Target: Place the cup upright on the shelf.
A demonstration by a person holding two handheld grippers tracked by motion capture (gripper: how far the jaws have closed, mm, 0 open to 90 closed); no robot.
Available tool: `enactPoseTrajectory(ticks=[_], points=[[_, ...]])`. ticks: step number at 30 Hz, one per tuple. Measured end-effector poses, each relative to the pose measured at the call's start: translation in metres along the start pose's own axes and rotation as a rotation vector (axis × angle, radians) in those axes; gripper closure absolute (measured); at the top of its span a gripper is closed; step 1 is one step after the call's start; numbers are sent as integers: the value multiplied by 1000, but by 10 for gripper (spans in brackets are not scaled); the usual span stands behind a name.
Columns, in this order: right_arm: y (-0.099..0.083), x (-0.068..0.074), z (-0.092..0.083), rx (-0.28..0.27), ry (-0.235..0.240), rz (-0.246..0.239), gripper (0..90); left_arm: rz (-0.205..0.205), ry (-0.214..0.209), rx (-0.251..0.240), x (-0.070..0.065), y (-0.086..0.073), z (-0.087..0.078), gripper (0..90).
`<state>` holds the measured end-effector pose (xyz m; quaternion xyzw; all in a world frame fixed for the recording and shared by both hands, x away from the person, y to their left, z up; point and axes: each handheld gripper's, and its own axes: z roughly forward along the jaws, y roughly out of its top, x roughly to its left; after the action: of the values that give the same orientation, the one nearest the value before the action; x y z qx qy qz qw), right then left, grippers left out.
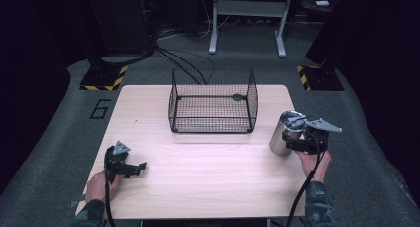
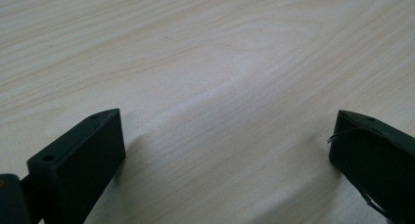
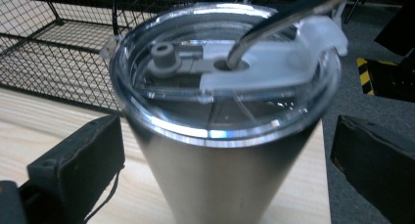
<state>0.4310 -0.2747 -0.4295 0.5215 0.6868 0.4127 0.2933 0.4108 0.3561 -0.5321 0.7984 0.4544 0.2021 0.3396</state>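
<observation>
Steel tumbler (image 3: 220,160), base cut off, between right gripper (image 3: 227,150) jaws.

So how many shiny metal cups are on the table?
1. The shiny steel tumbler with a clear lid and metal straw stands near the wooden table's right edge, between the right gripper's open jaws.

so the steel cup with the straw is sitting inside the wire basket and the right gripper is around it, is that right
Not quite. The steel cup stands on the table, outside the wire basket, to its right, as the high view shows. The right gripper does have its jaws on either side of it.
</observation>
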Motion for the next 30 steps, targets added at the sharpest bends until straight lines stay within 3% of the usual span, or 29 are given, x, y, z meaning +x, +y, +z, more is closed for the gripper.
enactPoseTrajectory(ticks=[22,30], points=[[11,3,21,-56,17,8,0,-1,0,2,0,0,0,0],[11,5,25,-69,-10,17,25,-2,0,1,0,0,0,0]])
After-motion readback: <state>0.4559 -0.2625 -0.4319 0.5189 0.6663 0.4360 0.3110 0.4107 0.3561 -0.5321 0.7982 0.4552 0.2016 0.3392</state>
